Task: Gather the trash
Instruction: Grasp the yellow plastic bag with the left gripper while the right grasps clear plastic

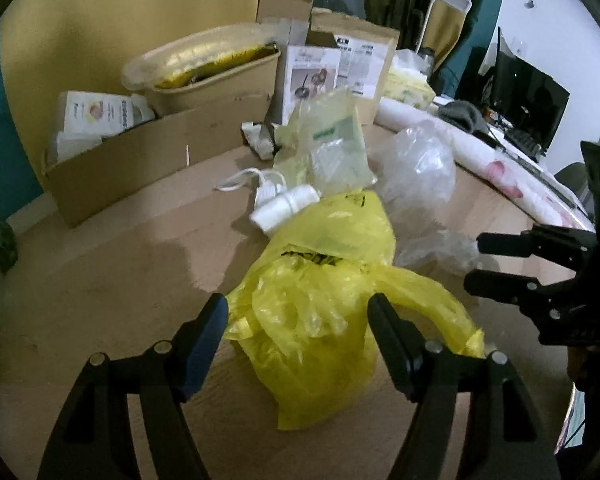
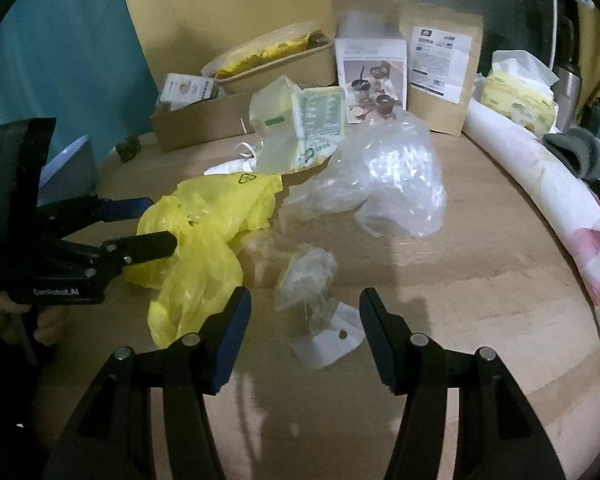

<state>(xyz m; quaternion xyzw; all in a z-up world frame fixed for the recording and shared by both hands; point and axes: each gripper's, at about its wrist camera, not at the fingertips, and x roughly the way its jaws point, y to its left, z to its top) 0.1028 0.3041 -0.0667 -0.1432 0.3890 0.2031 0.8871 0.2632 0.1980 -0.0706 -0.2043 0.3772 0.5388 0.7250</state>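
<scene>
On the tabletop point(image 2: 460, 280), a yellow bag point(image 1: 324, 312) is straddled by the open left tool point(image 1: 298, 320), ungripped. A small clear wrapper point(image 2: 308, 276) lies ahead of the open, empty right tool point(image 2: 304, 320).

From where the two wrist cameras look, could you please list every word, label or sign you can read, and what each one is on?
"GenRobot.AI": white letters on the body of the black left gripper.
Recycling triangle sign, text inside unreadable: crumpled yellow plastic bag.
Black print on the same bag: too creased to read.
White label on the brown paper pouch: too small.
White picture box and green-printed pale packet: blurred.
</scene>
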